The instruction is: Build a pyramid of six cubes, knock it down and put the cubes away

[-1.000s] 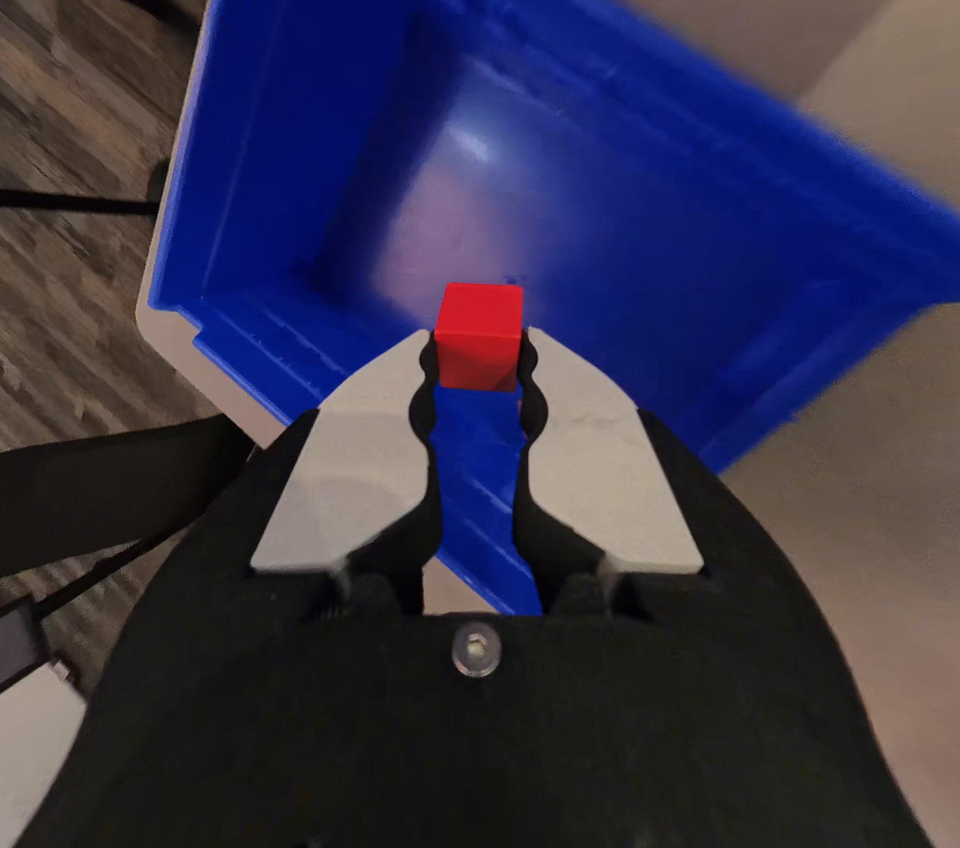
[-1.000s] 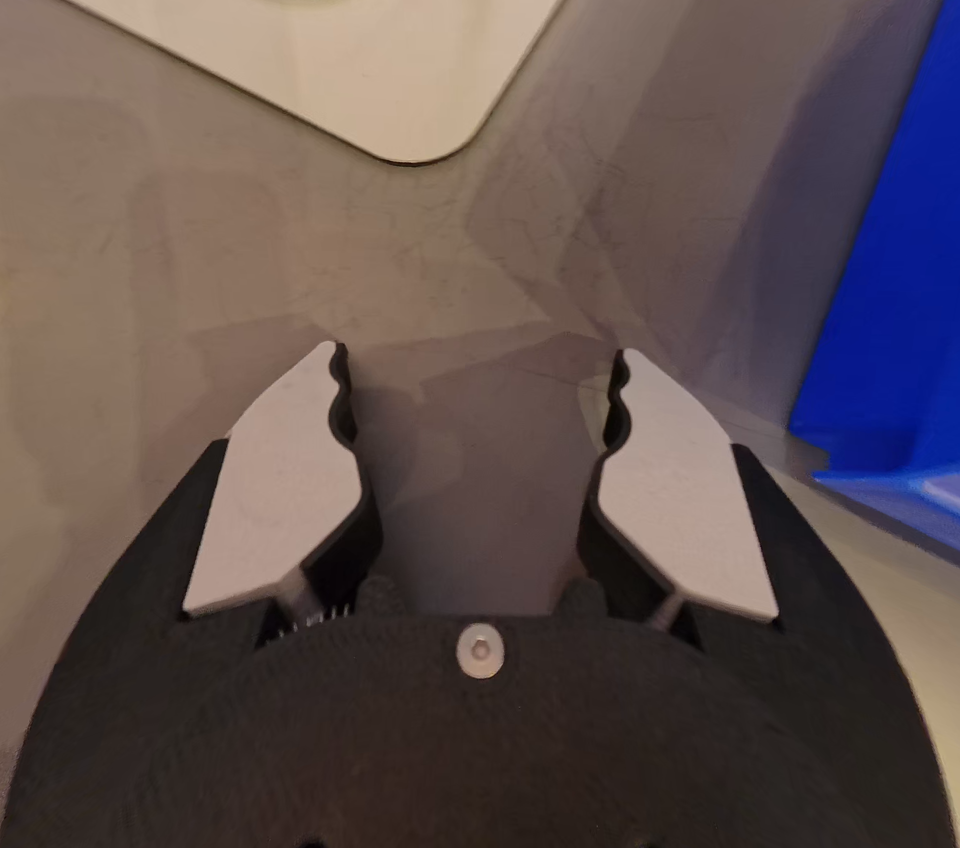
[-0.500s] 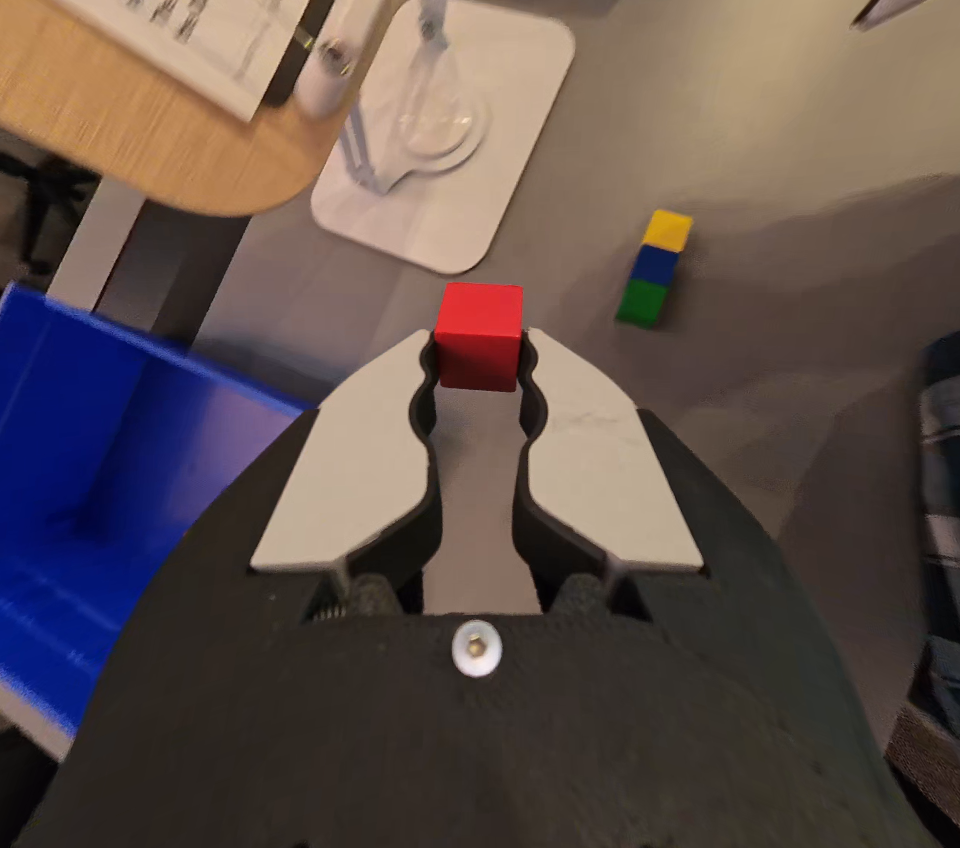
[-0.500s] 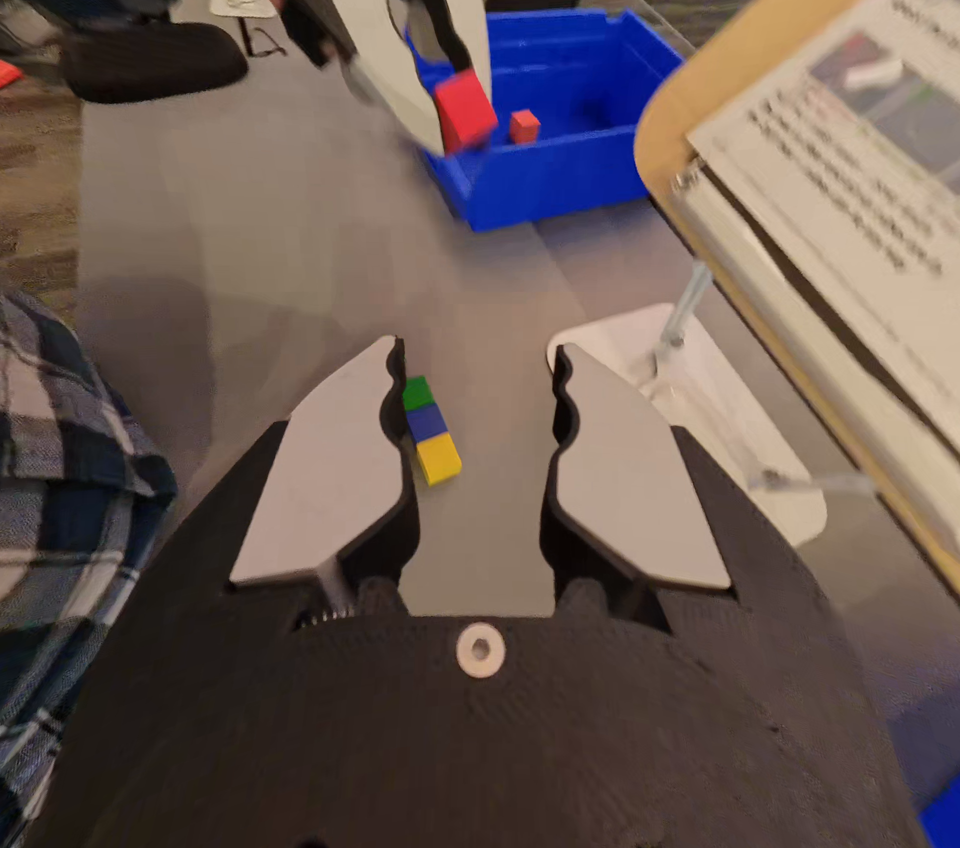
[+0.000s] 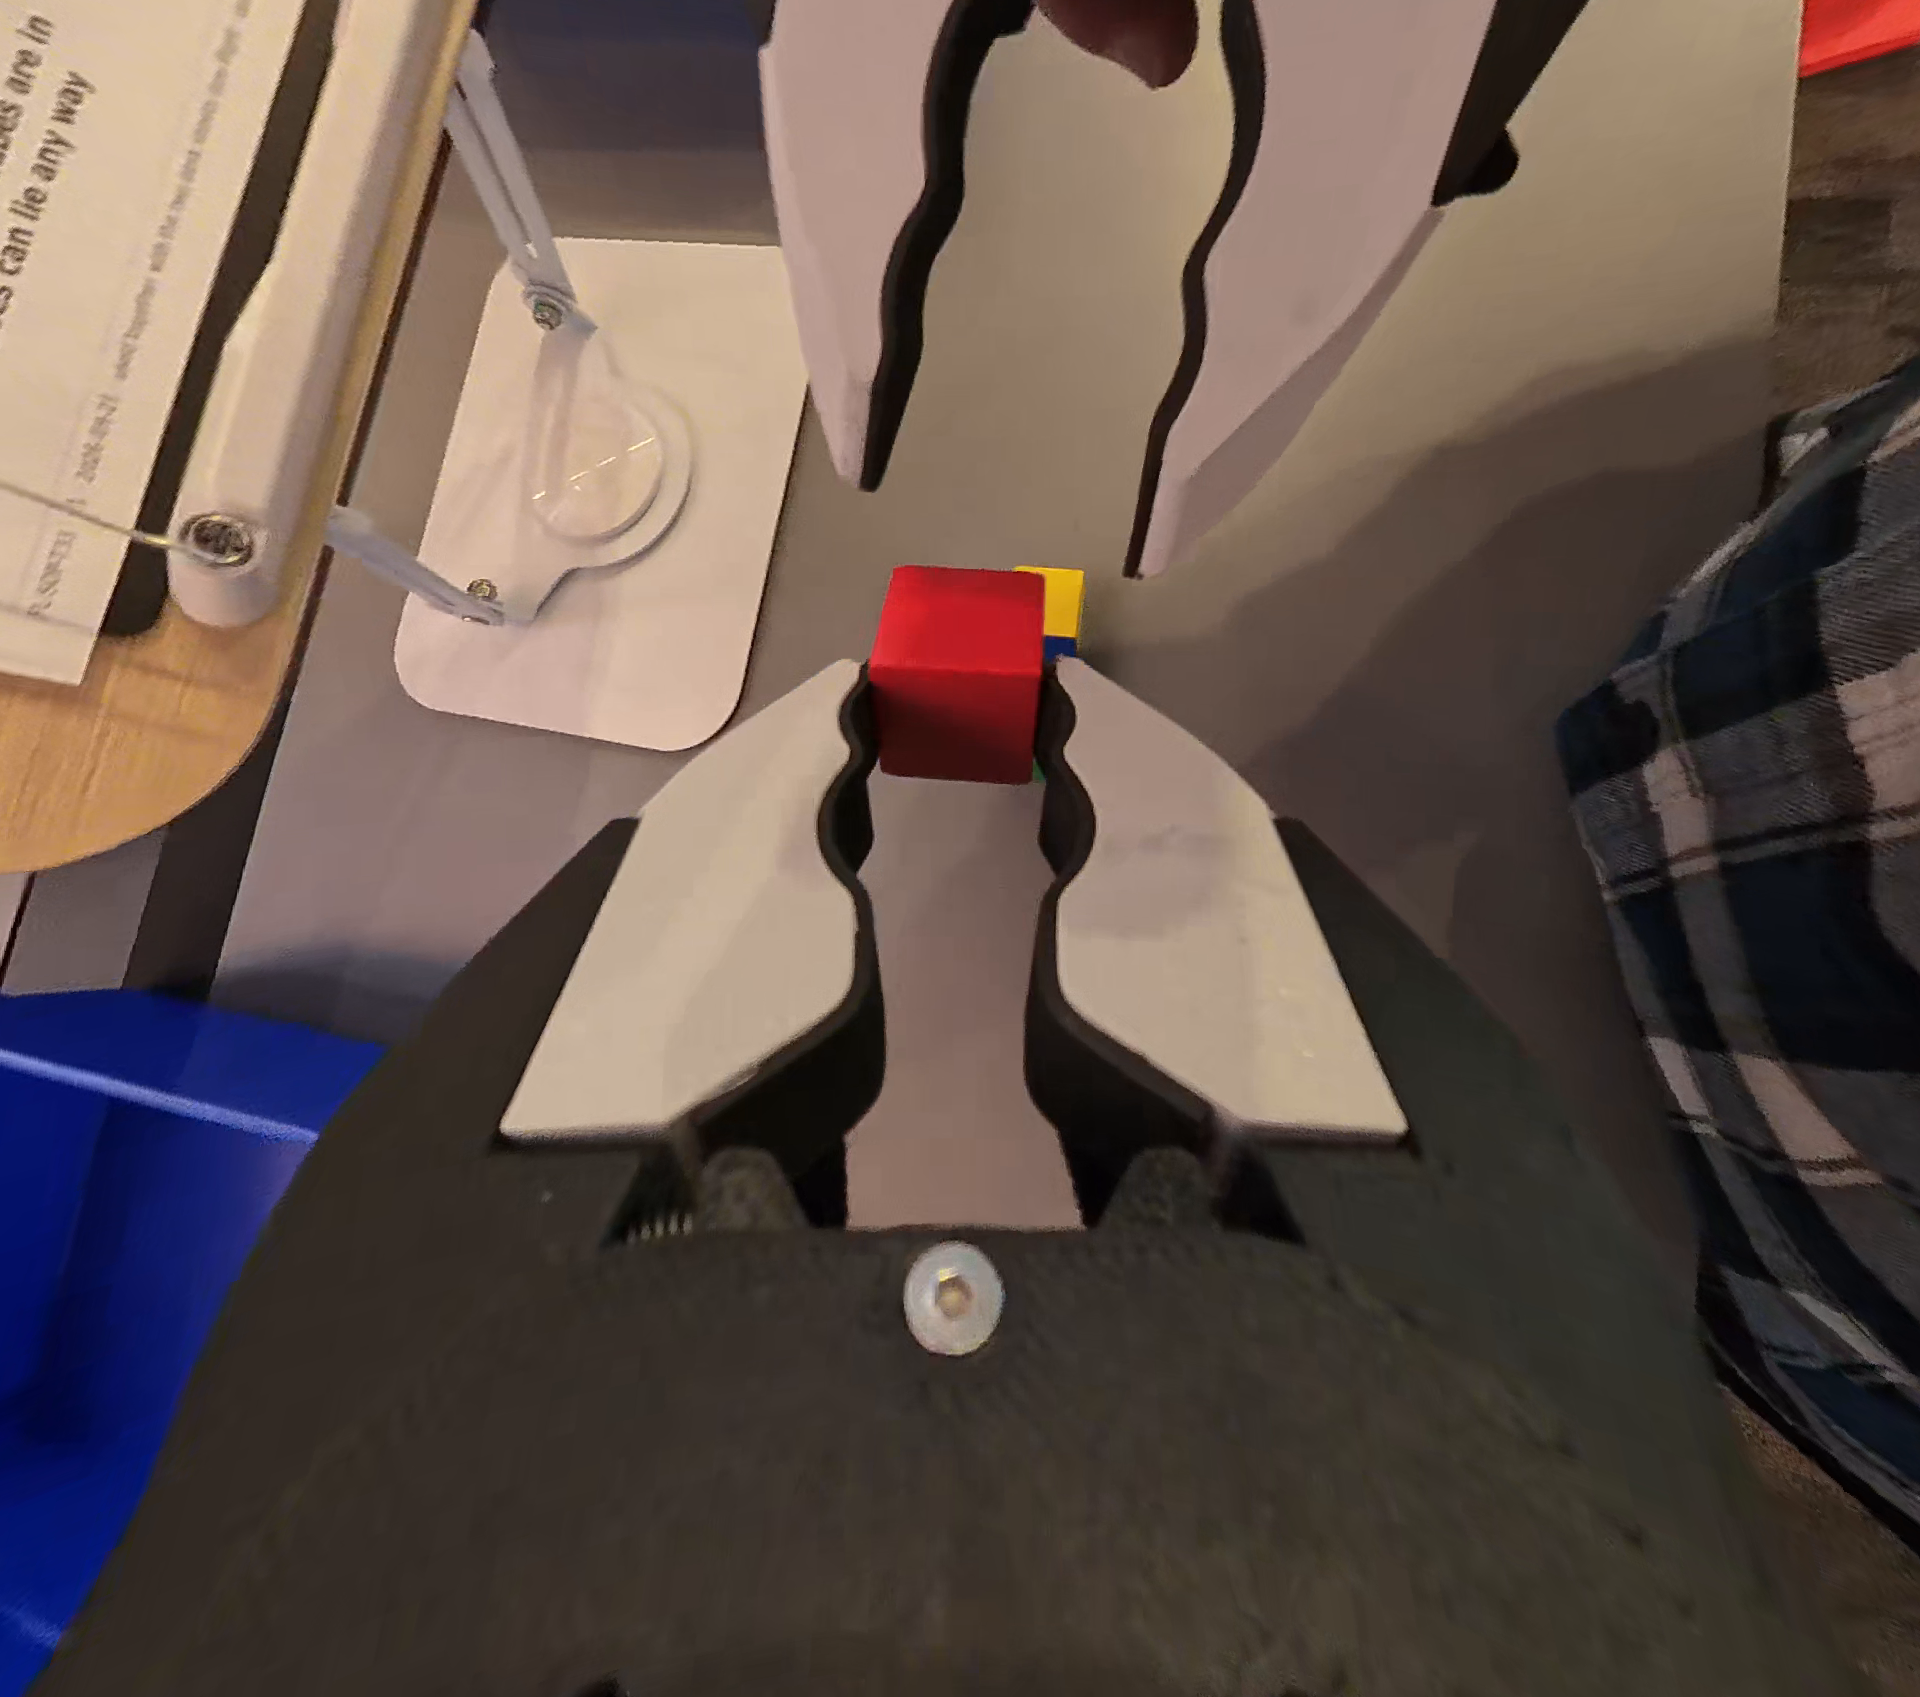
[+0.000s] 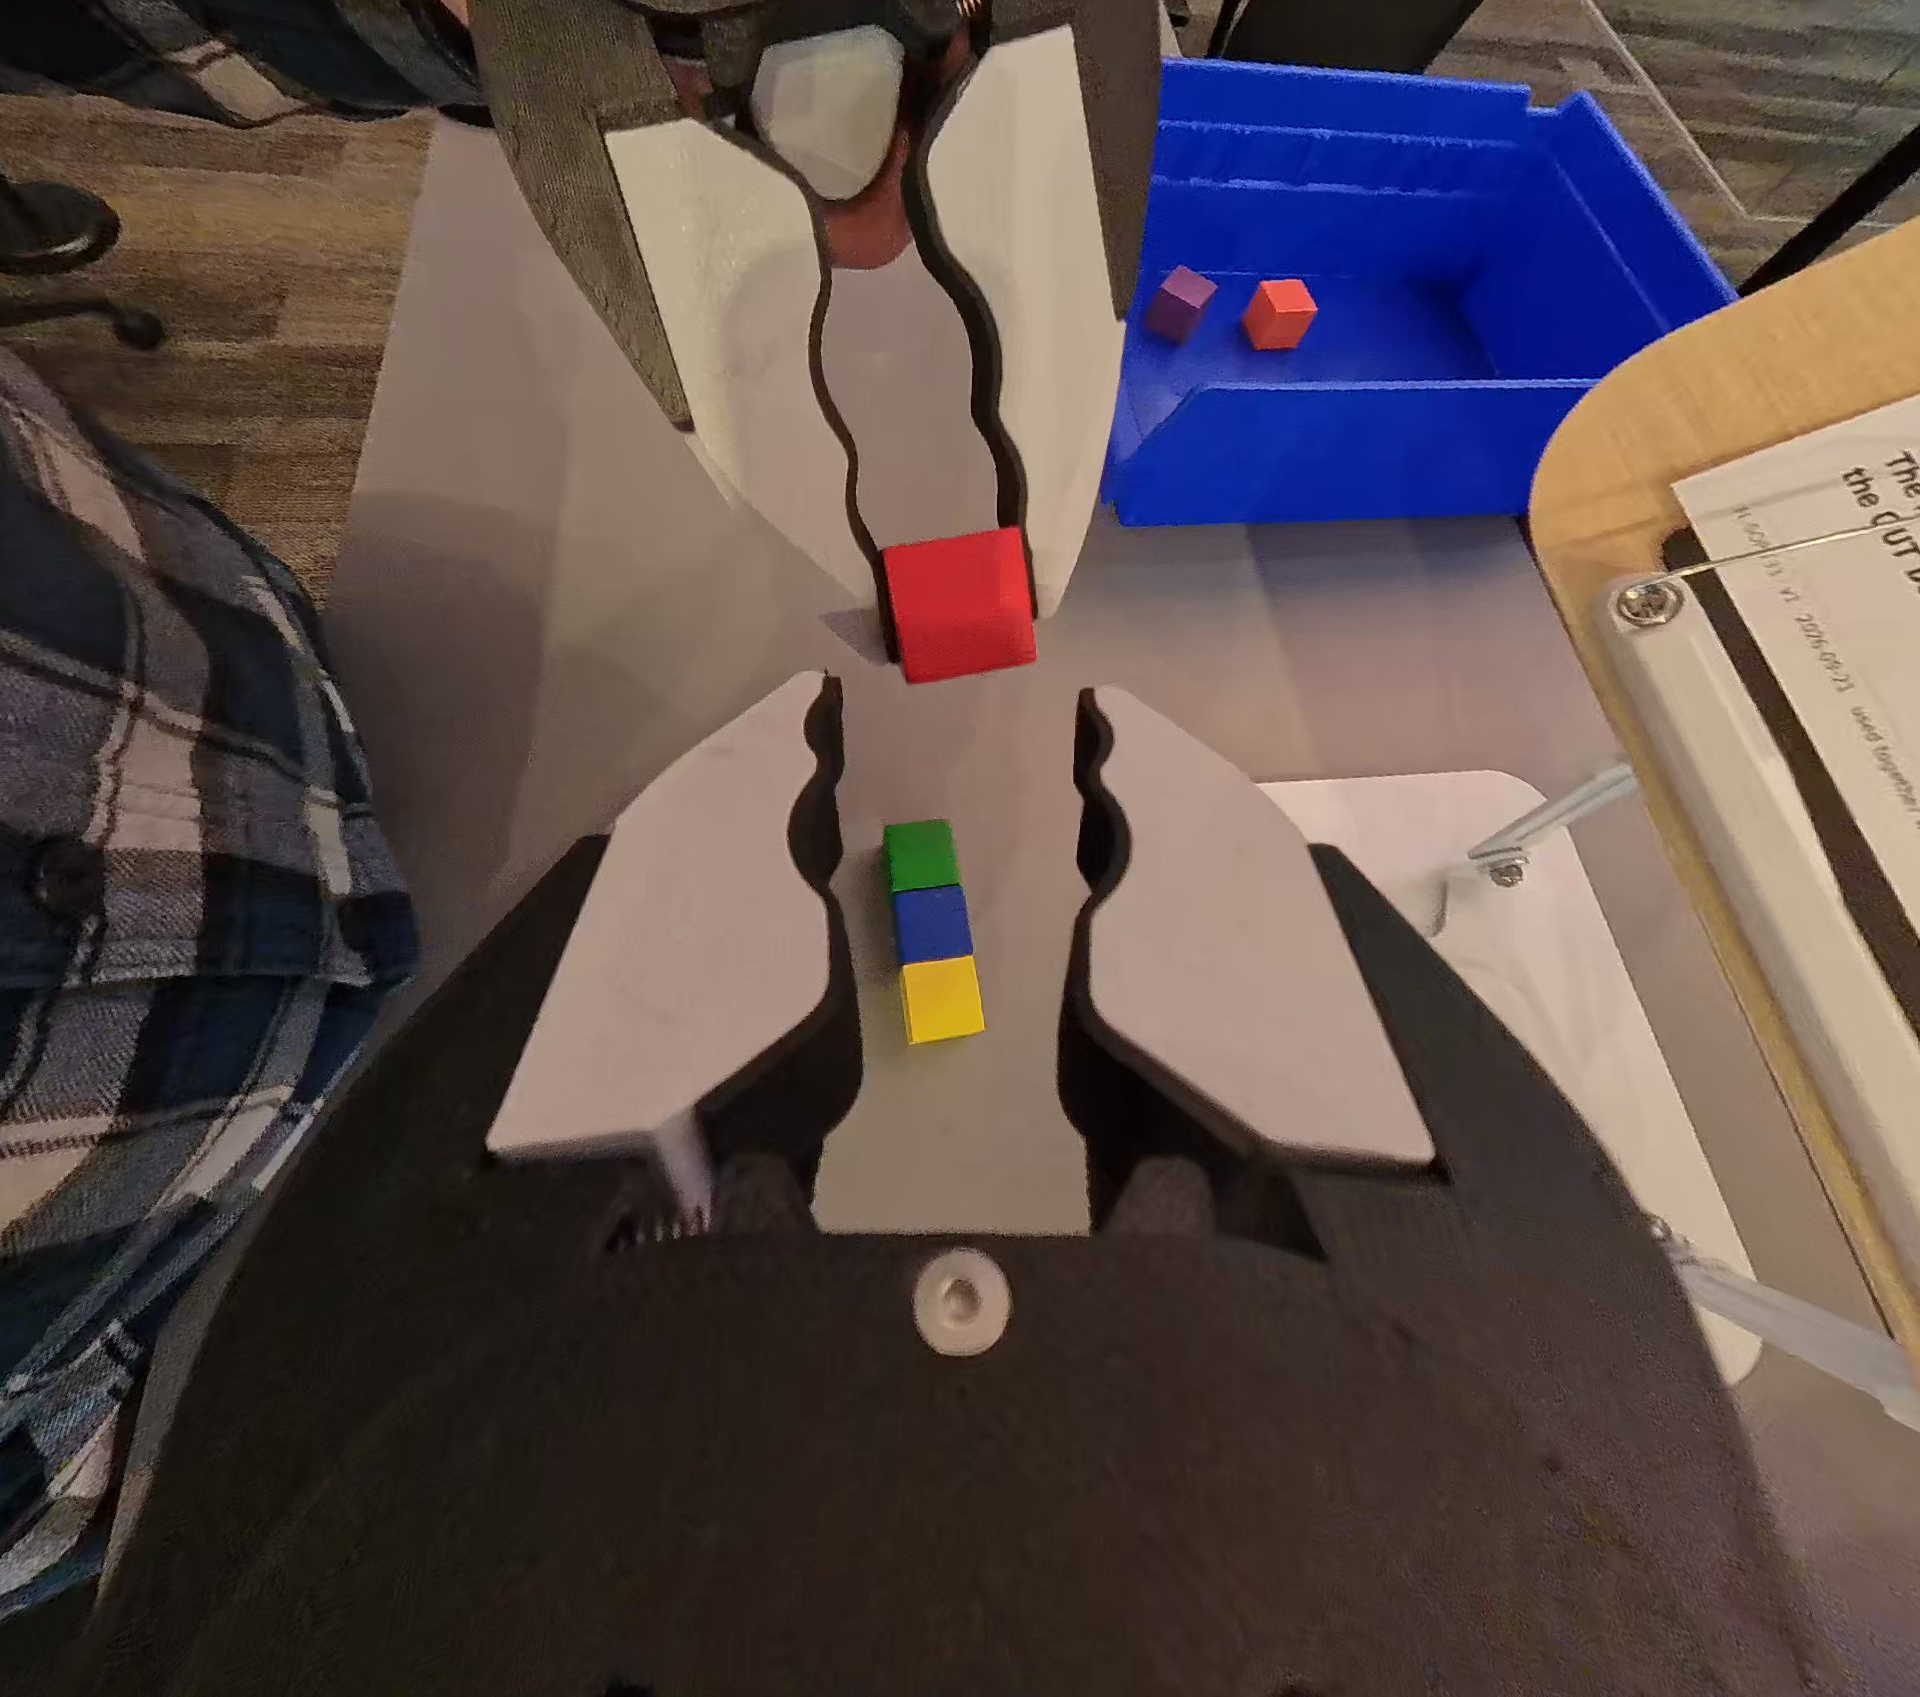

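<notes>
My left gripper is shut on a red cube, with both pads pressed on its sides. It hangs just above a row of three cubes on the grey table: green, blue and yellow. The right wrist view shows the left gripper from the front with the red cube at its tips. My right gripper is open and empty, facing the left one above the row. It also shows in the left wrist view. The yellow cube peeks out behind the red one.
A blue bin at the far right holds a purple cube and an orange-red cube. A white stand base and a wooden board with a paper sheet lie beside the row. A plaid sleeve is at the table edge. Left and right tips are no more than a few centimetres apart. From either gripper's tips it is about 25 centimeters to the white stand base.
My left gripper carried the red cube from over the blue bin to just above the row of three cubes. My right gripper swung round to face the row and narrowed its opening.
</notes>
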The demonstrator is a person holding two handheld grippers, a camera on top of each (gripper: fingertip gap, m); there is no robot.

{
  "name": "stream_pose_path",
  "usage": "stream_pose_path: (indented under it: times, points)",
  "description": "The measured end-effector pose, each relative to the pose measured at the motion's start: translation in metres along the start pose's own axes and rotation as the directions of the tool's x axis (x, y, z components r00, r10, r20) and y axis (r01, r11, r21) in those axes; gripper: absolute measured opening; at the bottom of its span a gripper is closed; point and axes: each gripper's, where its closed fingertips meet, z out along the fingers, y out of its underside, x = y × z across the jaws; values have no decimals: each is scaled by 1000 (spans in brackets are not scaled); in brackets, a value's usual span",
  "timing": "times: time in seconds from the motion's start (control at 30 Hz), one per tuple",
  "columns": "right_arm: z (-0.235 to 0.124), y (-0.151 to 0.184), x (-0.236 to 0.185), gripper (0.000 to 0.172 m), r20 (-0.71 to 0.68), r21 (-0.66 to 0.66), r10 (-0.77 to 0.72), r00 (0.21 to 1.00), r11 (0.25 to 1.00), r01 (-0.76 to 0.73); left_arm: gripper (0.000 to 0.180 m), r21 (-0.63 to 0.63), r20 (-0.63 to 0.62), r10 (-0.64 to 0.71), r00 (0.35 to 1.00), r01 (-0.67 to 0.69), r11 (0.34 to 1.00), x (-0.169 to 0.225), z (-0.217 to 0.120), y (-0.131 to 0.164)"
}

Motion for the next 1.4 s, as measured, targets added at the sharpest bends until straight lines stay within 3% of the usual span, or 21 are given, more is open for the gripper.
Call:
stream_pose_path:
  times: [0.4, 0.77, 0.9, 0.97, 1.17, 1.4]
  points:
    - [7, 10, -9, 27, 57, -42, -32, 998, 999, 34, 28, -19, -63, 52, 997, -53, 998, 13, 14, -4]
    - [9, 12, -6, 26, 84, -33, -15, 996, 999, 18, 28, 2, -99, 29, 995, -29, 1000, 12, 15, -3]
    - [8, 16, 1, 26, 72, -47, 1, 997, 999, 2, 48, 22, -98, -18, 995, 20, 1000, 8, 14, -1]
    - [5, 21, 6, 26, 66, -63, 8, 998, 998, -4, 49, 23, -87, -34, 996, 36, 999, 5, 13, 2]
    - [2, 65, 18, 26, 65, -231, 60, 996, 972, -44, 49, -33, -39, -103, 994, 102, 994, -8, 10, 31]
    - [23, 106, 10, 26, 135, -410, 94, 986, 912, -31, 43, -141, -46, -155, 987, 147, 979, 1, 23, 70]
